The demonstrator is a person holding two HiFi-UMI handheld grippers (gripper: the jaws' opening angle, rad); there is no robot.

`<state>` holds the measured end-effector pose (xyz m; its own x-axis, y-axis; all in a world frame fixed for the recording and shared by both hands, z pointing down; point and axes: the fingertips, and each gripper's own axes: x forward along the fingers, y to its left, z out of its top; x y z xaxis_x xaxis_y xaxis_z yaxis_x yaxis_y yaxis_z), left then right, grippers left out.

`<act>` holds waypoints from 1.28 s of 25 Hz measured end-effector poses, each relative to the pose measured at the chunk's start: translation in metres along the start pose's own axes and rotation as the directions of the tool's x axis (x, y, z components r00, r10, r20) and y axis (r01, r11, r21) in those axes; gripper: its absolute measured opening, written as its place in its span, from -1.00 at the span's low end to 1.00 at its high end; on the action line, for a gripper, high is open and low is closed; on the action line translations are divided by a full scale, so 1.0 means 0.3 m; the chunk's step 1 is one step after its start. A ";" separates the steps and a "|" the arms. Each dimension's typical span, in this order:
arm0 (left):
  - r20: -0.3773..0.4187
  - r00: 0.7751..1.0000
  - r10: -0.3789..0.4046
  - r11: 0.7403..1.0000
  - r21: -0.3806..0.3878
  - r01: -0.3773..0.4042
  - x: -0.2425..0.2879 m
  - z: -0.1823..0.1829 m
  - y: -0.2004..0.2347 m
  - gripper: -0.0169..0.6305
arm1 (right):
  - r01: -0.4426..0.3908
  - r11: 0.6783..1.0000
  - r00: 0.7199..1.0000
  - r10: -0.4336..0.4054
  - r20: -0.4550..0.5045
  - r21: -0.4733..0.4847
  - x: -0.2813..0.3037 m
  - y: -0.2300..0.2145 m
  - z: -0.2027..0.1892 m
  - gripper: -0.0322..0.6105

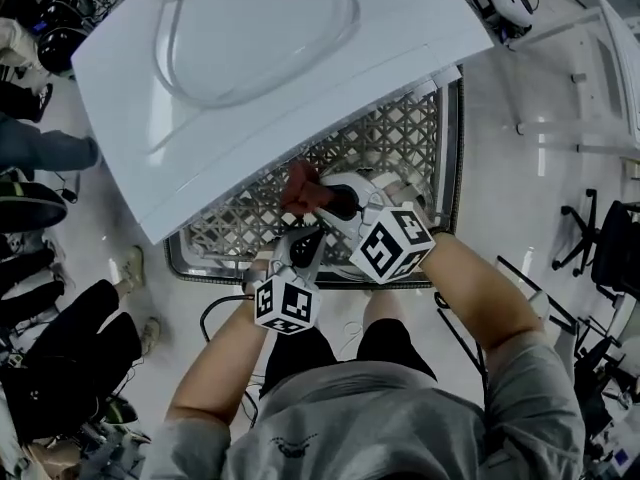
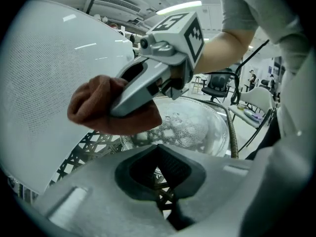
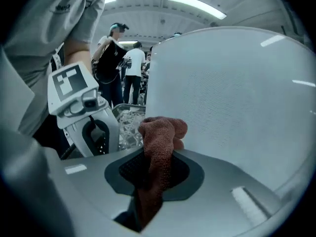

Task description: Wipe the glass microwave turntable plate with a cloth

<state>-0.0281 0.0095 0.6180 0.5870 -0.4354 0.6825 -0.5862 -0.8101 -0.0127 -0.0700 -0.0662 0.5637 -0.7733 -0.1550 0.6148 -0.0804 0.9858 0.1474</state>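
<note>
R gripper (image 1: 323, 199) pinches cloth (image 3: 160, 137) by glass plate (image 2: 197, 127); L gripper (image 2: 159, 179) has its 2 jaws together, empty.

No words, numbers or brand names can be read in any view. The left gripper (image 1: 310, 238) and the right gripper (image 1: 322, 200) each carry a cube, the left cube (image 1: 286, 303) and the right cube (image 1: 392, 243), whose faces bear black-and-white square marker patterns without letters or digits. A small dark emblem (image 1: 290, 446) sits on the person's grey shirt (image 1: 400, 418), too small to make out.
</note>
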 end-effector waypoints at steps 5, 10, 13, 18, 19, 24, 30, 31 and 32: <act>-0.001 1.000 0.003 1.000 -0.003 -0.003 -0.003 0.002 0.002 -0.95 | -0.027 0.987 0.995 0.011 -0.103 -0.158 0.089 0.029 -0.051 -0.66; -0.002 1.000 0.007 1.000 0.000 -0.007 -0.002 0.001 0.003 -0.95 | -0.023 0.987 0.993 0.004 -0.116 -0.160 0.079 0.008 -0.084 -0.66; -0.003 1.000 0.005 1.000 -0.006 -0.005 -0.003 -0.002 0.003 -0.95 | -0.013 0.989 0.991 -0.006 -0.133 -0.148 0.059 -0.009 -0.109 -0.66; -0.004 1.000 0.007 1.000 -0.013 -0.007 -0.003 -0.004 0.004 -0.95 | 0.007 0.993 0.987 -0.026 -0.160 -0.117 0.016 -0.039 -0.156 -0.66; -0.004 1.000 0.007 1.000 -0.014 -0.007 -0.003 -0.004 0.004 -0.95 | 0.012 0.994 0.986 -0.031 -0.166 -0.111 0.005 -0.045 -0.167 -0.66; -0.004 1.000 0.005 1.000 -0.019 -0.005 -0.002 -0.004 0.006 -0.95 | 0.049 0.996 0.977 -0.064 -0.204 -0.078 -0.075 -0.082 -0.238 -0.66; -0.005 1.000 0.007 1.000 -0.024 -0.007 -0.002 -0.004 0.006 -0.95 | 0.084 0.995 0.957 -0.096 -0.272 -0.054 -0.207 -0.116 -0.343 -0.66; -0.006 1.000 0.008 1.000 -0.024 -0.008 -0.002 -0.004 0.007 -0.95 | 0.090 0.995 0.953 -0.101 -0.285 -0.053 -0.230 -0.120 -0.360 -0.66; -0.006 1.000 0.009 1.000 -0.025 -0.009 -0.002 -0.004 0.007 -0.95 | 0.094 0.994 0.949 -0.106 -0.297 -0.052 -0.252 -0.124 -0.377 -0.66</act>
<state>-0.0306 0.0086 0.6184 0.5789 -0.4402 0.6864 -0.6053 -0.7960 0.0000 0.0626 -0.0984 0.5992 -0.5385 -0.2703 0.7981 -0.1204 0.9621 0.2447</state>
